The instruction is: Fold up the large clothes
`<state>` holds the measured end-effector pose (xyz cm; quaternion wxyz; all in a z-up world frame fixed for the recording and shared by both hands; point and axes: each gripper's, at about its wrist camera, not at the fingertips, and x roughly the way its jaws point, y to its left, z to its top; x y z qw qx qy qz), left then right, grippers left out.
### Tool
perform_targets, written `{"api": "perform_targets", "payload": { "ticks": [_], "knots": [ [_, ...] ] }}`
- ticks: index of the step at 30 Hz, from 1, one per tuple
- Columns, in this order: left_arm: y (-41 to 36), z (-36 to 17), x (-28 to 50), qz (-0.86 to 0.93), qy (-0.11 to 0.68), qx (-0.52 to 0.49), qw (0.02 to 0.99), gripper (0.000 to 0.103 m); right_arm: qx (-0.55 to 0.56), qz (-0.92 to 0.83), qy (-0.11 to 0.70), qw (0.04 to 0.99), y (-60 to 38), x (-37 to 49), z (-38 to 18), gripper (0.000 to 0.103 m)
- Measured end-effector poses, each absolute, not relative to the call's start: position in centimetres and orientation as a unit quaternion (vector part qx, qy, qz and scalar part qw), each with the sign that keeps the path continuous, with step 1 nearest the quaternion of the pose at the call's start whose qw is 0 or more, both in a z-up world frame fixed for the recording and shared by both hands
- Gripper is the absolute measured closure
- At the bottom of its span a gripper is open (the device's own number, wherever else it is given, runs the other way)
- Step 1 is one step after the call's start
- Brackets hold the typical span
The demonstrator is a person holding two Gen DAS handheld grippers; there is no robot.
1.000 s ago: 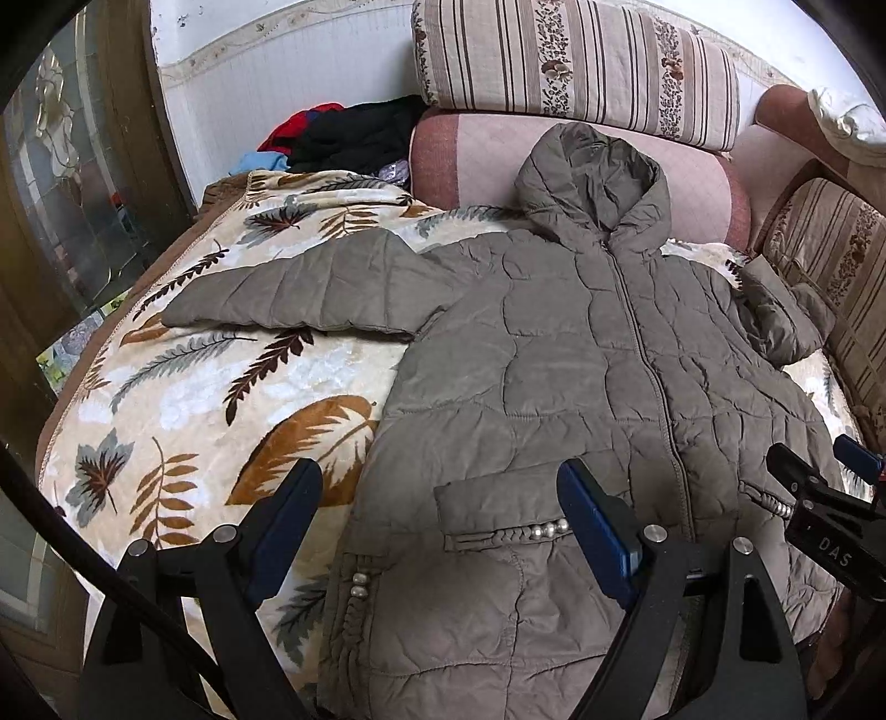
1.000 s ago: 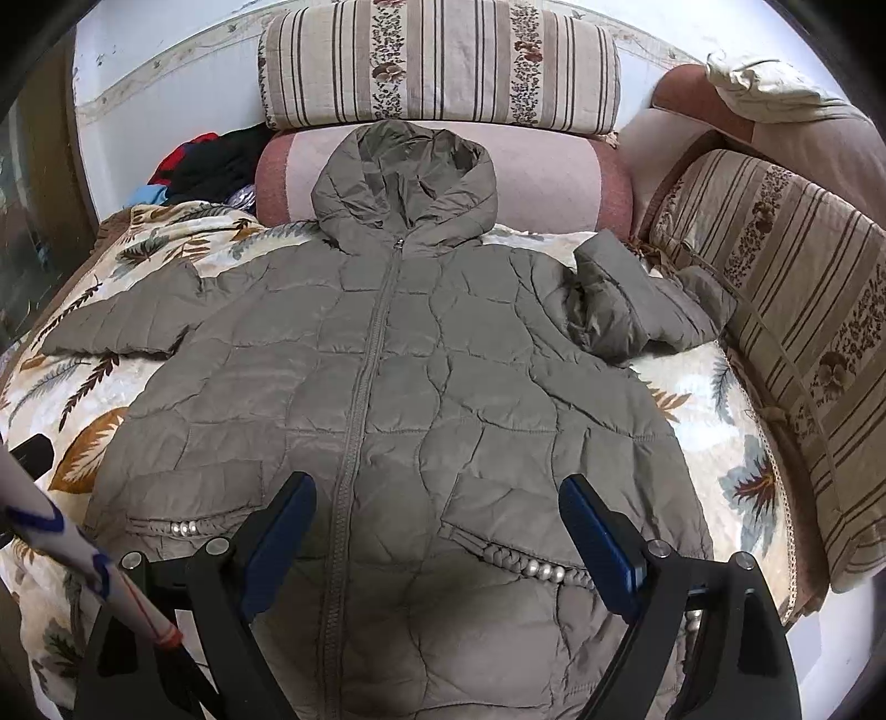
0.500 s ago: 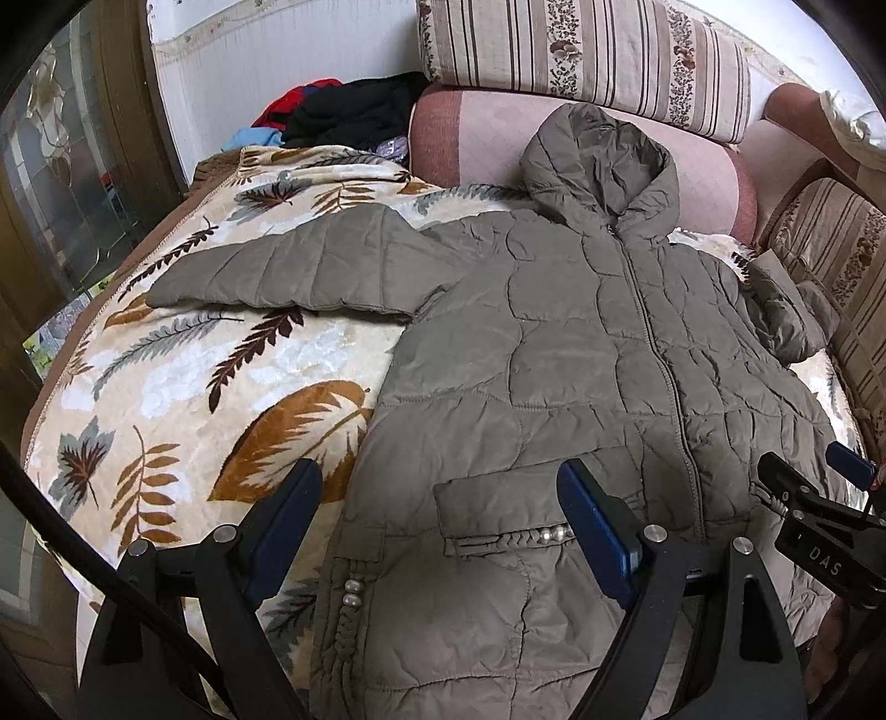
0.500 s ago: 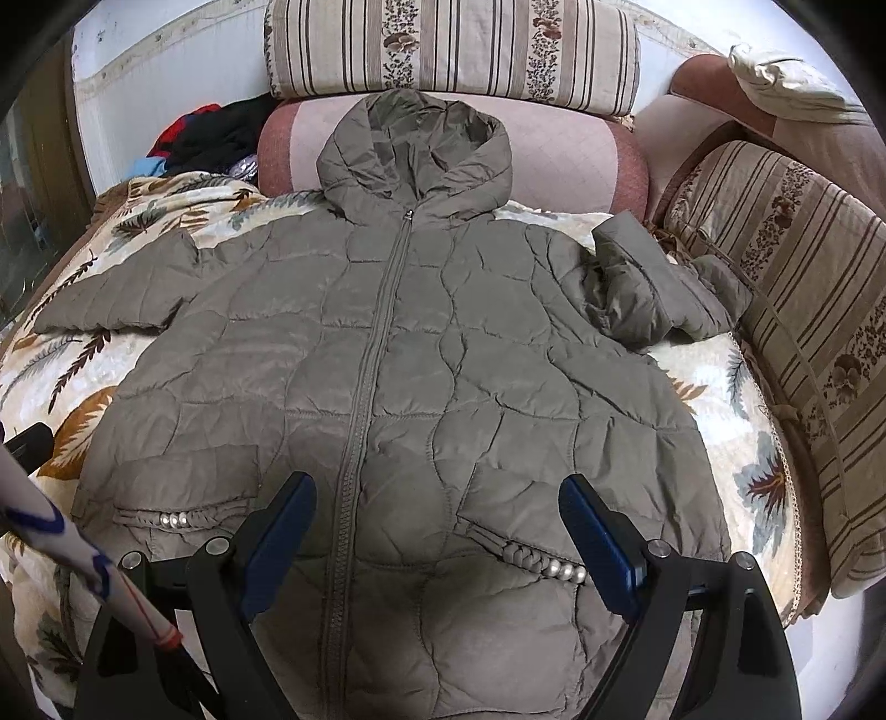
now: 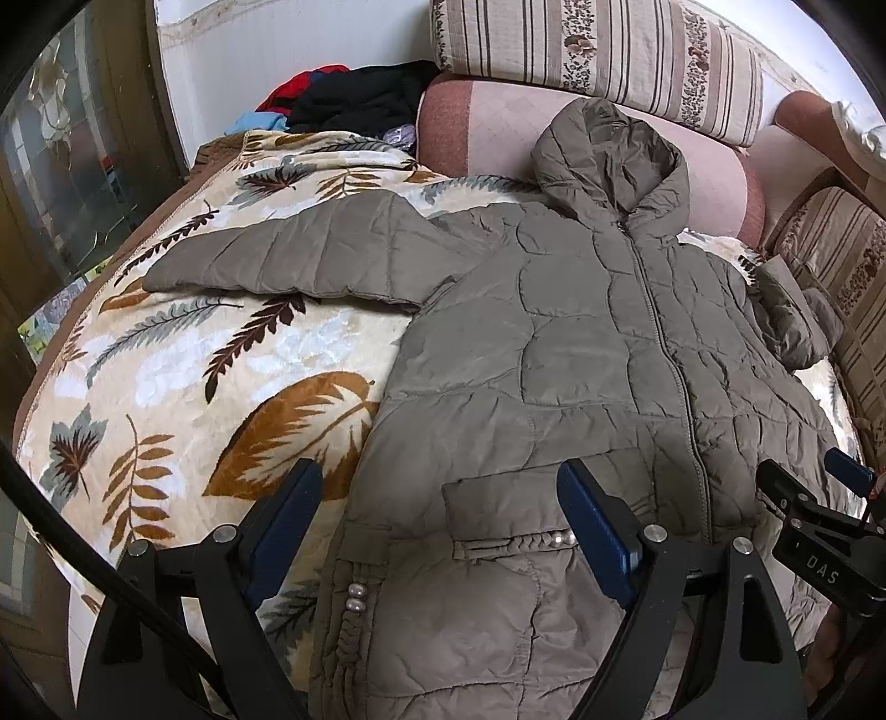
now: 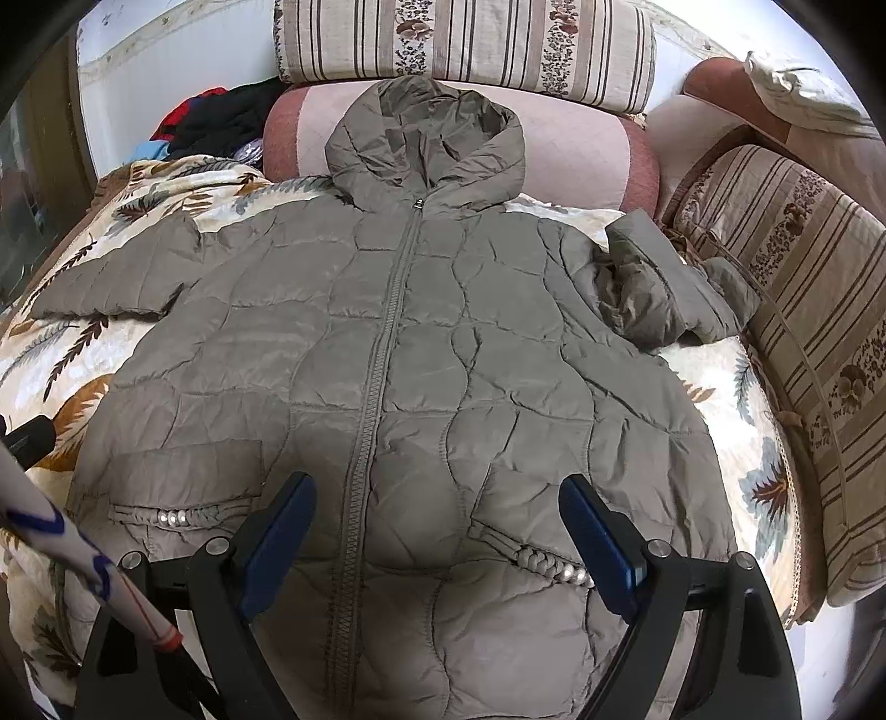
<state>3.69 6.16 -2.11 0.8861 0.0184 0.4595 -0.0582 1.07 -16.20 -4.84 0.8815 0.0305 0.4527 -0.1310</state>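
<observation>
From the left wrist camera, the left gripper stands with its two blue-padded fingers spread wide and nothing between the pads; it hovers over the near left part of a grey-green quilted coat. The coat lies front-up and zipped on a leaf-patterned blanket. Its left sleeve stretches out flat to the left across the blanket, and its hood leans against a pink bolster at the far side. A flap pocket with pearl beads sits just beyond the right finger. On the right edge the other tool, the right gripper, shows only in part over the coat's near right side. A heap of dark and red clothes lies far left, by the wall.

From the right wrist camera, the right gripper is likewise wide open and holds nothing, poised above the coat's lower front, its fingers on either side of the zip. The coat's right sleeve lies bunched and folded back against a striped cushion on the right. A striped bolster lies on top of the pink one at the far side. At the near left edge a white rod with blue marks crosses the corner.
</observation>
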Motion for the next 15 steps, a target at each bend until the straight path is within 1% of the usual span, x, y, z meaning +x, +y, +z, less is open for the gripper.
{"api": "perform_targets", "payload": {
  "ticks": [15],
  "knots": [
    [7.3,-3.0,4.2,-0.052,0.469,0.004,0.882,0.017,0.023,-0.131,0.461,0.877,-15.5,1.4,-5.3,0.011]
  ]
}}
